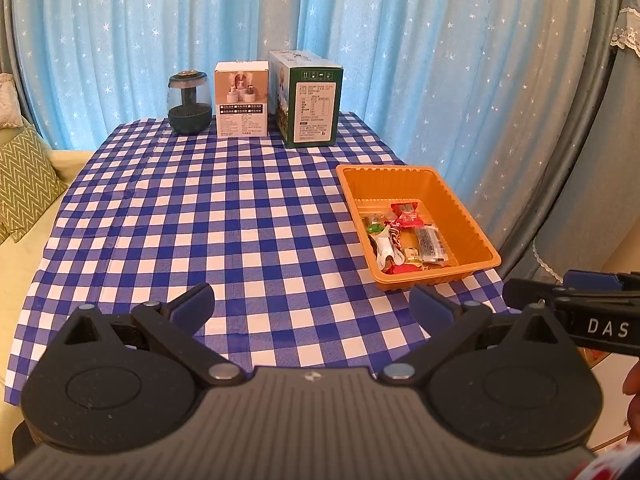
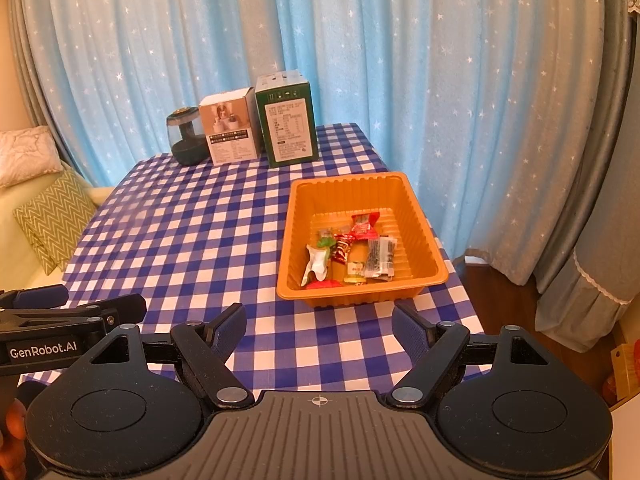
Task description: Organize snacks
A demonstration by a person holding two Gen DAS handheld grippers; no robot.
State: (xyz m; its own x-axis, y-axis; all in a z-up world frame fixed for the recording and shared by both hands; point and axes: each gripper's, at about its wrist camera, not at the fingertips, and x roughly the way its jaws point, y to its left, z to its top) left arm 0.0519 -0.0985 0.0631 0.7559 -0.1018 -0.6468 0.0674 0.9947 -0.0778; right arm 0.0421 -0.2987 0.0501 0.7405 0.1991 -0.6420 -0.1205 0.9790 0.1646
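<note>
Right now both of my grippers hang low over the near edge of the table [image 1: 224, 216], which is covered in a blue and white checked cloth. My left gripper [image 1: 311, 307] has its fingers spread wide with nothing between them, and my right gripper [image 2: 318, 330] is spread the same way, also holding nothing. The orange tray [image 2: 420, 224] sits on the right side of the table, just ahead of my right gripper, and the snacks [image 2: 352, 252] all lie inside it, gathered toward its near end: a red wrapper, a white one, a yellow one and a clear dark packet among them. At the far edge of the table, against the blue starred curtain [image 1: 400, 40], stand a dark glass jar [image 1: 189, 103], a white box [image 1: 241, 98] just beside it and a taller green box [image 1: 310, 100] next to that. A zigzag cushion [image 1: 24, 184] rests on the sofa off to my left.
</note>
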